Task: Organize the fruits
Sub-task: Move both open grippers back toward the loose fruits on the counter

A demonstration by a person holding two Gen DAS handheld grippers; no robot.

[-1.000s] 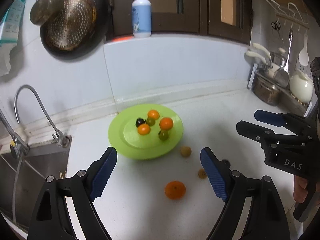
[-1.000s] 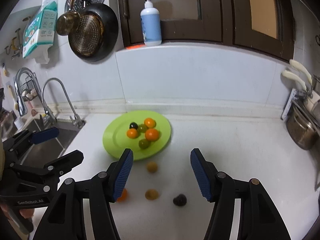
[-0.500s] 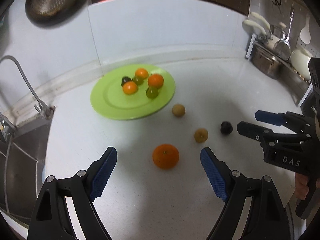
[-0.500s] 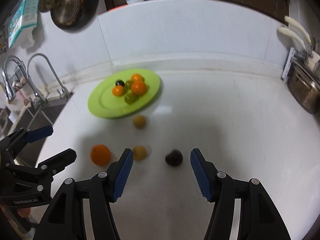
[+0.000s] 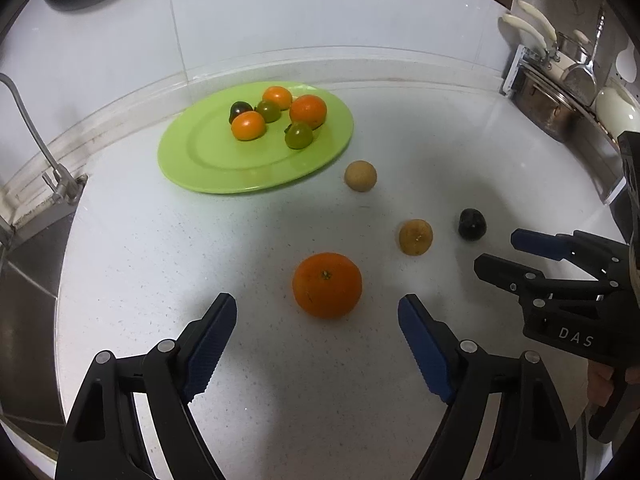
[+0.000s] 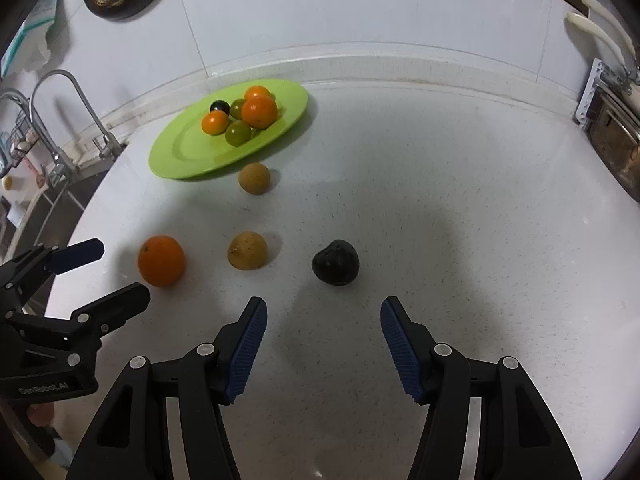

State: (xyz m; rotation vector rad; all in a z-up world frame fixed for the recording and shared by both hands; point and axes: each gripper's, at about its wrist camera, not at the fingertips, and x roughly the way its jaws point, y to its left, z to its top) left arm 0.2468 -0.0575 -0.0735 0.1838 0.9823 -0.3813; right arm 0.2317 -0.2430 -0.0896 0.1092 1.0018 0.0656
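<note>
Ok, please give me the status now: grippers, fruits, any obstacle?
Left gripper open, facing big orange. Right gripper open, facing dark fruit. Four fruits off green plate. Nothing blocking.

On the surface [image 5: 200, 264] a plate [image 5: 208, 168] lies near the back wall, with six small fruits [image 5: 276, 118] in a cluster on it. To its left is the sink with the tap [image 5: 36, 140]. Just beside the plate's right edge lies one round fruit [image 5: 360, 176]. Nearer to the front, from left to right, lie an orange [image 5: 327, 290], another round fruit [image 5: 415, 237] and a plum [image 5: 472, 224], all apart from each other.
</note>
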